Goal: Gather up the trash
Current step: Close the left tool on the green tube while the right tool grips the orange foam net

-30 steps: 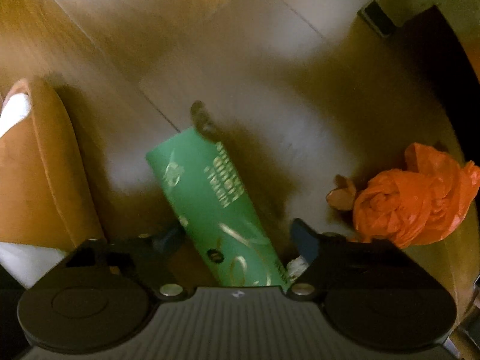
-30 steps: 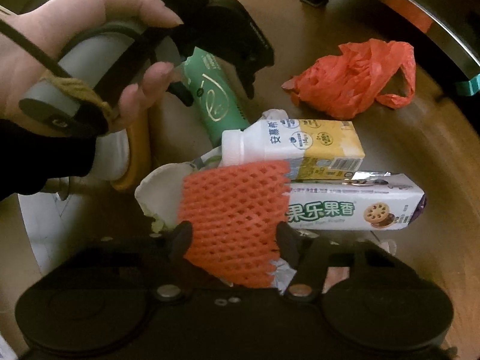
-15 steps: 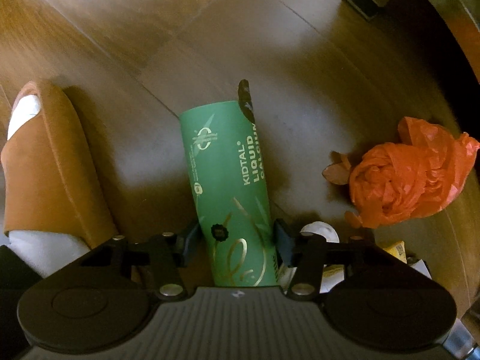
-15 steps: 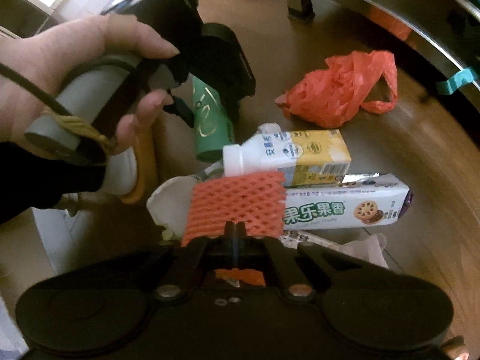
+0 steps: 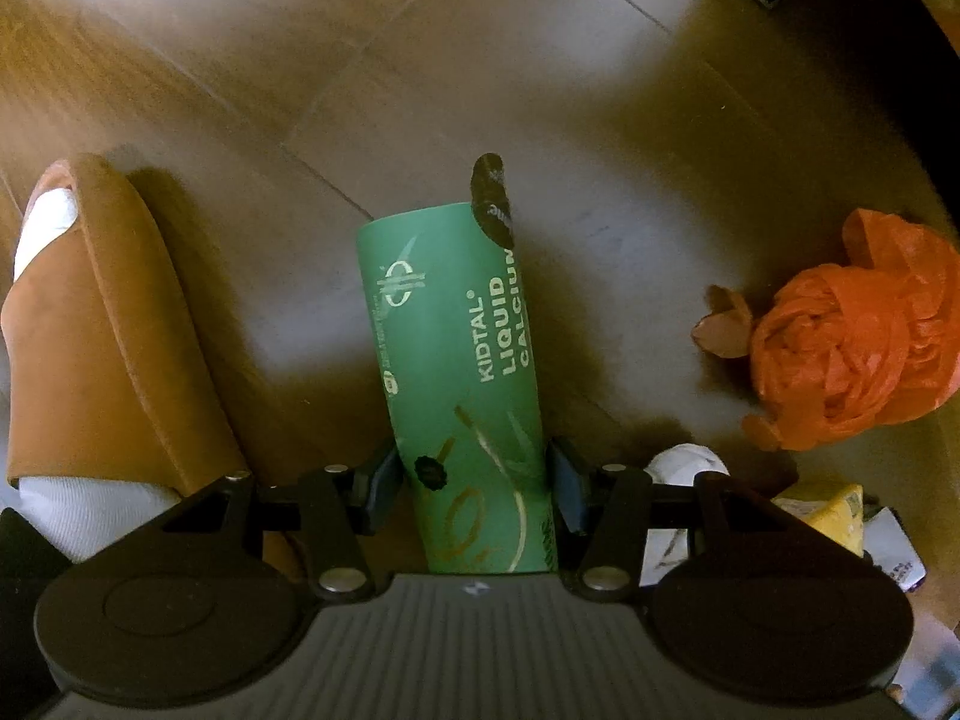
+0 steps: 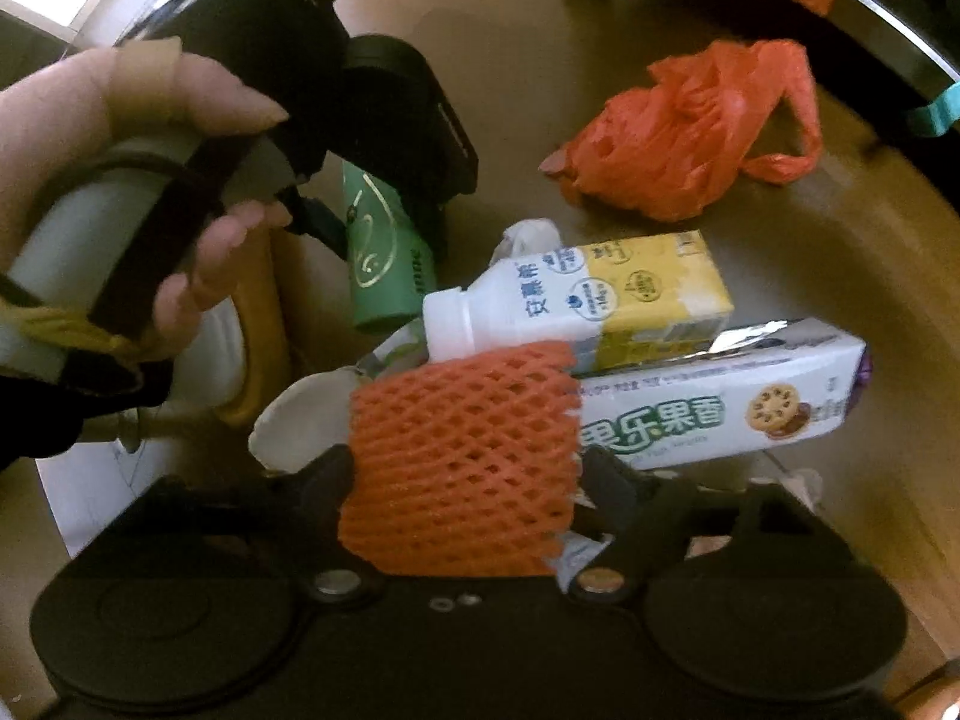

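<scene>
Closest in, the right gripper (image 6: 465, 474) has its jaws opening around an orange foam net (image 6: 462, 450), which sits between them atop the litter pile. Just beyond lie a white-and-yellow drink bottle (image 6: 576, 300) and a biscuit box (image 6: 720, 408). Further left, the left gripper (image 5: 474, 492) has its jaws clamped on a green tube (image 5: 456, 372) above the wooden floor (image 5: 420, 60). Farthest off, a crumpled orange plastic bag (image 6: 690, 138) lies apart.
</scene>
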{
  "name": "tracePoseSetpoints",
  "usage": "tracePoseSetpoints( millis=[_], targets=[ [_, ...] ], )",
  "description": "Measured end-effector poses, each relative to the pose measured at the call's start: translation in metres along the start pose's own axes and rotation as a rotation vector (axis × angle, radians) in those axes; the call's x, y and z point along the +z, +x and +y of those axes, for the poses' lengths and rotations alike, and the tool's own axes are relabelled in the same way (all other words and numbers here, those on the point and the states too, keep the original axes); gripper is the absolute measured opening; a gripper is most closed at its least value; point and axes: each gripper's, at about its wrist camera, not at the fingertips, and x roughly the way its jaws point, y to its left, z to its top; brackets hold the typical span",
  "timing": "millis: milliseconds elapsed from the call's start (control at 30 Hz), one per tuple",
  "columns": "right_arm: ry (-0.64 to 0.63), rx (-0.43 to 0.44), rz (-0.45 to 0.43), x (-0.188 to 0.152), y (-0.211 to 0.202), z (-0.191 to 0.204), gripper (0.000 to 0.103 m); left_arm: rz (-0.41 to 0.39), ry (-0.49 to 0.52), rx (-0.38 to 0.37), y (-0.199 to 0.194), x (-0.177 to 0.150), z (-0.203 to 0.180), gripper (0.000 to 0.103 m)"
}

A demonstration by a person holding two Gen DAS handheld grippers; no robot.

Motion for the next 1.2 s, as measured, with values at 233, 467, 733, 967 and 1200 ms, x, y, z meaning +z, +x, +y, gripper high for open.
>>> tracePoseSetpoints(
  millis=[233, 467, 733, 967, 1200],
  targets=[
    [0.013, -0.03, -0.013, -0.005, -0.011, -0.002, 0.003, 0.008, -0.009, 0.012, -0.001, 0.0, 0.005, 0.051],
    [0.024, -0.046, -0.13, -0.015, -0.063, 0.006, 0.002, -0.055, 0.014, -0.006, -0.053, -0.001, 0.003, 0.05],
    [0.091, -0.116, -0.309, -0.029, -0.154, 0.015, 0.002, -0.152, 0.071, -0.037, -0.137, -0.034, 0.0, 0.049],
    [0.147, -0.187, -0.496, -0.055, -0.242, 0.029, 0.002, -0.29, 0.145, -0.124, -0.221, -0.077, 0.006, 0.049],
    [0.16, -0.239, -0.655, -0.088, -0.326, 0.056, 0.002, -0.487, 0.263, -0.25, -0.309, -0.128, 0.02, 0.049]
  ],
)
